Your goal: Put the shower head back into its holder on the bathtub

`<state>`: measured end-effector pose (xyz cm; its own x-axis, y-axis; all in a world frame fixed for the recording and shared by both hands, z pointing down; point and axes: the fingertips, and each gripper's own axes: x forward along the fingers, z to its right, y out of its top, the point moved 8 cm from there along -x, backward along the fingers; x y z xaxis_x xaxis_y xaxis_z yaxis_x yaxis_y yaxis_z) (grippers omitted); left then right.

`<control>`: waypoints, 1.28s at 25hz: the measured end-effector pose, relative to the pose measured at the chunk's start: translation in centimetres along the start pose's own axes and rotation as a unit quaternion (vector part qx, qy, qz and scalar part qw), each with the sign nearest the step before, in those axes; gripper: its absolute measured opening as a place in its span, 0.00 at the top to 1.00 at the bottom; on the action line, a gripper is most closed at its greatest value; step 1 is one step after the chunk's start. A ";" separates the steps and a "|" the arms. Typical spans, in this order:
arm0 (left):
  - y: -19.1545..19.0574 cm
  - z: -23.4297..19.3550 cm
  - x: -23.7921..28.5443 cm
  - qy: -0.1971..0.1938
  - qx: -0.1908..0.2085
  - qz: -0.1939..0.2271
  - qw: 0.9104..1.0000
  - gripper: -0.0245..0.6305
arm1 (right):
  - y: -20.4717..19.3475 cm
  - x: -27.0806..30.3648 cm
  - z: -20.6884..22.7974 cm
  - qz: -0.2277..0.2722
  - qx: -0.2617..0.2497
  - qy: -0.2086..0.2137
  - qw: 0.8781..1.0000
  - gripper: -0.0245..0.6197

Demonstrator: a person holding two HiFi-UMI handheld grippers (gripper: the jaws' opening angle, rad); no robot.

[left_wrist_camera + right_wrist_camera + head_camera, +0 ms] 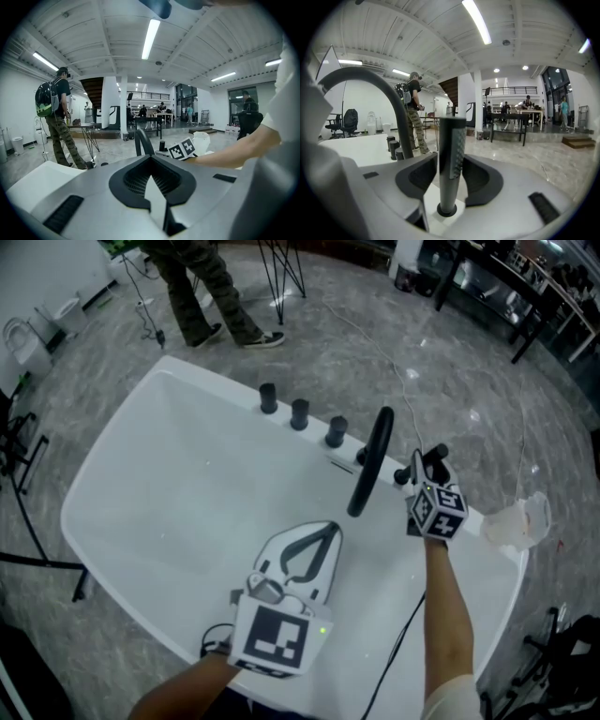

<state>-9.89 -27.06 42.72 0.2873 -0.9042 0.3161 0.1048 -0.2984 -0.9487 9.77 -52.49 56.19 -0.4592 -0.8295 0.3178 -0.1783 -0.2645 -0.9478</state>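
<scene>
Grasps the shower head (450, 154) upright in the right tongs (451, 173), clenched on both sides of its grey handle. Shows its lower end inside the round black holder (446, 210) on the rim of the white bathtub (141, 493), just beside the curved black spout (372, 460). Holds the left tongs (330, 528) clenched, with nothing inside, over the bathtub, well apart from the shower head.

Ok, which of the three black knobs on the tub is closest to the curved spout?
The rightmost knob in the head view: it stands just beside the spout; the middle knob and leftmost knob sit farther along the rim.
</scene>
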 end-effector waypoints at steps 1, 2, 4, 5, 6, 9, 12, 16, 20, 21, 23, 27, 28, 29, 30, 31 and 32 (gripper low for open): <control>0.0 0.0 0.0 0.001 -0.003 -0.001 1.000 0.95 | 0.2 0.1 -0.1 -0.007 -0.007 0.005 1.000 0.68; 0.0 0.0 0.0 0.001 -0.005 -0.002 1.000 0.95 | 0.5 0.1 -0.1 -0.013 -0.015 0.009 1.000 0.61; 0.2 0.2 -0.1 0.000 -0.010 0.000 1.000 0.95 | 1.2 -0.3 0.0 -0.019 -0.024 0.009 1.000 0.59; 0.3 0.3 -0.3 0.000 -0.011 0.002 1.000 0.95 | 1.6 -0.7 0.0 -0.019 -0.024 0.006 1.000 0.59; 0.4 0.4 -0.6 0.001 -0.012 0.003 1.000 0.95 | 1.9 -1.2 -0.1 -0.018 -0.024 0.003 1.000 0.59; 0.5 0.8 -1.2 0.005 -0.014 0.004 1.000 0.95 | 2.8 -3.3 -0.5 -0.013 -0.019 0.000 1.000 0.59; 0.8 1.5 -2.1 0.008 -0.016 0.007 1.000 0.95 | 4.0 -6.9 -1.6 -0.003 -0.004 0.011 1.000 0.59; 2.1 3.5 -4.3 0.006 -0.023 0.013 1.000 0.95 | 6.2 -13.7 -3.5 0.016 0.010 0.023 1.000 0.66; 2.9 5.9 -6.4 0.001 -0.021 0.010 1.000 0.95 | 7.6 -20.9 -4.9 0.036 0.024 0.024 0.999 0.72; 3.1 6.6 -7.0 0.000 -0.022 0.010 1.000 0.95 | 7.9 -22.7 -5.1 0.042 0.026 0.024 0.999 0.74; 3.8 8.1 -8.2 -0.004 -0.024 0.011 1.000 0.95 | 8.6 -26.5 -5.5 0.052 0.034 0.022 0.998 0.78; 5.2 11.7 -10.9 -0.025 -0.025 0.016 0.999 0.95 | 10.5 -34.7 -6.1 0.065 0.043 0.012 0.997 0.86; 5.5 12.6 -11.6 -0.028 -0.025 0.017 0.999 0.95 | 10.8 -36.7 -6.3 0.067 0.043 0.010 0.997 0.87; 5.6 13.5 -12.4 -0.031 -0.024 0.018 0.999 0.95 | 11.0 -38.5 -6.6 0.072 0.045 0.010 0.996 0.89; 5.8 14.3 -13.2 -0.033 -0.023 0.019 0.999 0.95 | 11.2 -40.2 -6.9 0.078 0.045 0.011 0.996 0.90; 6.0 15.1 -14.0 -0.036 -0.023 0.022 0.999 0.95 | 11.3 -41.8 -7.4 0.081 0.043 0.011 0.996 0.91; 6.1 15.9 -14.8 -0.040 -0.022 0.024 0.999 0.95 | 11.2 -43.4 -7.9 0.082 0.037 0.010 0.996 0.93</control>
<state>1.64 -10.63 32.38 0.3661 -0.8913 0.2674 0.0473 -0.2691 -0.9619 20.86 -15.61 31.95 -0.4946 -0.8545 0.1585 -0.0348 -0.1627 -0.9861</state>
